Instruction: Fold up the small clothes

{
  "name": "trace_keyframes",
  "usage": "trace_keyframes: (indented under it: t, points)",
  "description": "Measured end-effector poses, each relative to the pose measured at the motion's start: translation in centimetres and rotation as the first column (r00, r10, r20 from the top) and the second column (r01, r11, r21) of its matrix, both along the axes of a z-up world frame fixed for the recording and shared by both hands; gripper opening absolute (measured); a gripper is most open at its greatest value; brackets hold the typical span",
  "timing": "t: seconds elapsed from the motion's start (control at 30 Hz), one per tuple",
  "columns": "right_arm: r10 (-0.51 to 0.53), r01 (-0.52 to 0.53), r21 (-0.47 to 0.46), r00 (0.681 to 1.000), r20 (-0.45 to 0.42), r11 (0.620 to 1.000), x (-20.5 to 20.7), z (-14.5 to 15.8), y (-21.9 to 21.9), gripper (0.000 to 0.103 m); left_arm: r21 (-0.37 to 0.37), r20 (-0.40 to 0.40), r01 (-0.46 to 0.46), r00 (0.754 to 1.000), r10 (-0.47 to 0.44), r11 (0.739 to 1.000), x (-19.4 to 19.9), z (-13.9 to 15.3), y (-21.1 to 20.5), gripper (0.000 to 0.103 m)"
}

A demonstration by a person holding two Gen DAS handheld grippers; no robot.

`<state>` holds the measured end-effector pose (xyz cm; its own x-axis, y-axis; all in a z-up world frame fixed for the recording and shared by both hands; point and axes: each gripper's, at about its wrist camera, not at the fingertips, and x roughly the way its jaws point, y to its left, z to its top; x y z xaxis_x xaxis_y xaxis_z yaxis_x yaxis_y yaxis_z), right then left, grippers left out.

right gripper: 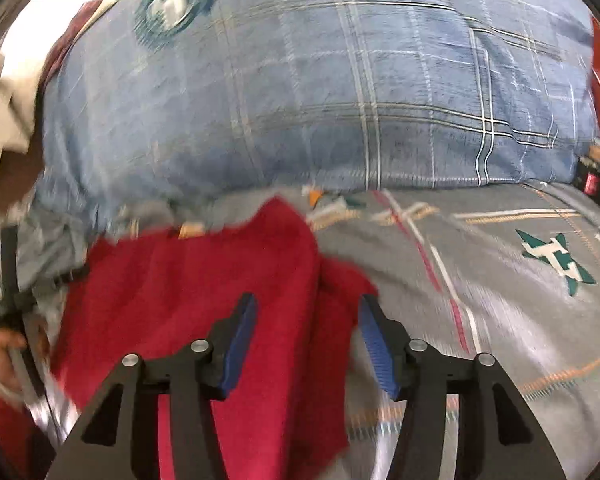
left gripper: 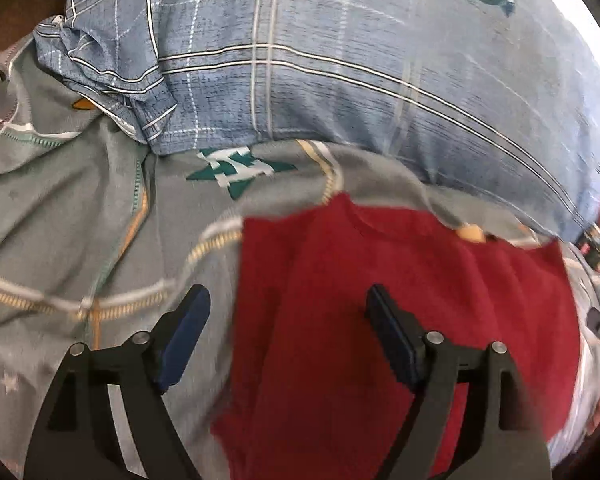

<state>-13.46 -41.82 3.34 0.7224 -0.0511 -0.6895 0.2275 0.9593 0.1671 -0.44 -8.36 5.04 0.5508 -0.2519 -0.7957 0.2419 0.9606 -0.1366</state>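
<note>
1. Red garment (left gripper: pixel 400 300), one: a small knitted piece lying spread on the bed sheet, its far edge near the pillow; in the right wrist view (right gripper: pixel 204 280) a fold or seam line runs down it.
2. Left hand-held gripper (left gripper: pixel 288 304), one: jaws wide apart, holding nothing; one blue pad sits over the sheet, the other over the red garment.
3. Right hand-held gripper (right gripper: pixel 308 312), one: jaws apart, holding nothing, poised over the garment's right-hand edge.
4. Bed sheet (left gripper: pixel 80 208), one: grey, with stitched lines and a green star emblem (right gripper: pixel 556 260).
5. Pillow (left gripper: pixel 360 60), one: blue plaid, lying on the sheet beyond the garment, with a round green badge (right gripper: pixel 172 4).
</note>
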Motion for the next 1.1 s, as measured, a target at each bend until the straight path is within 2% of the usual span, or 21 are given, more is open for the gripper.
trace_keyframes:
  t: [0.07,0.13,0.2,0.23,0.3,0.37,0.43,0.57,0.63,0.73,0.8,0.87,0.97,1.1]
  points:
    - [0.012,-0.013,-0.013,1.0,-0.004,1.0,-0.9,-0.3,0.8,0.052,0.024,0.015,0.018,1.0,-0.018,1.0,-1.4,0.8,-0.1,0.08]
    - [0.028,-0.028,-0.01,0.998,-0.05,1.0,-1.1,-1.5,1.4,0.045,0.022,0.028,0.025,0.999,-0.026,0.999,-2.7,1.9,0.4,0.08]
    - [0.045,-0.046,-0.01,0.994,-0.096,0.999,-1.1,-2.8,1.8,0.028,-0.007,0.019,0.024,1.0,-0.024,1.0,-4.0,2.5,1.3,0.08]
    - [0.052,-0.054,-0.021,0.994,-0.093,0.998,-1.1,-3.2,2.0,0.025,-0.014,0.012,0.024,1.0,-0.024,1.0,-4.5,2.8,1.7,0.08]
    - [0.053,-0.058,-0.057,0.995,-0.08,0.997,-1.4,-3.2,2.5,0.011,-0.013,0.002,0.009,1.0,-0.009,1.0,-5.6,2.7,2.8,0.08]
    - [0.057,-0.062,-0.086,0.997,-0.057,0.994,-2.3,-2.1,2.8,0.007,0.002,0.011,-0.01,1.0,0.01,1.0,-6.5,2.3,4.0,0.08]
    - [0.058,-0.063,-0.109,0.997,-0.046,0.992,-3.4,-1.3,3.0,0.007,0.013,0.01,-0.027,1.0,0.027,1.0,-7.2,1.2,4.9,0.081]
    - [0.027,-0.04,-0.107,0.992,-0.121,0.993,-3.0,-3.9,2.4,0.006,0.042,-0.057,-0.051,0.997,0.053,0.998,-6.6,-2.1,5.3,0.081]
    - [0.015,-0.029,-0.134,0.994,-0.104,0.991,-3.2,-3.5,2.9,0.009,0.028,-0.068,-0.056,0.996,0.058,0.998,-6.4,-2.3,5.3,0.081]
    - [0.002,-0.011,-0.119,0.997,-0.071,0.993,-3.9,-1.8,3.1,0.026,0.047,-0.017,-0.07,0.997,0.071,0.996,-6.6,-1.7,5.3,0.081]
    - [0.002,-0.005,-0.09,0.999,-0.034,0.996,-4.3,-0.9,3.1,0.045,0.056,0.02,-0.086,0.996,0.085,0.995,-6.6,-1.2,5.3,0.081]
    - [0.011,-0.012,-0.077,1.0,-0.006,0.997,-4.3,-0.2,3.6,0.049,0.035,0.039,-0.094,0.995,0.092,0.995,-6.6,-0.7,5.6,0.081]
    - [0.039,-0.037,-0.107,0.999,0.016,0.994,-3.1,0.5,5.1,0.049,-0.017,0.078,-0.085,0.993,0.086,0.996,-6.6,0.2,5.3,0.081]
    - [0.077,-0.078,-0.103,0.997,-0.011,0.992,0.6,-0.4,6.4,0.049,0.038,0.113,-0.036,0.993,0.032,0.999,-6.4,0.0,3.5,0.081]
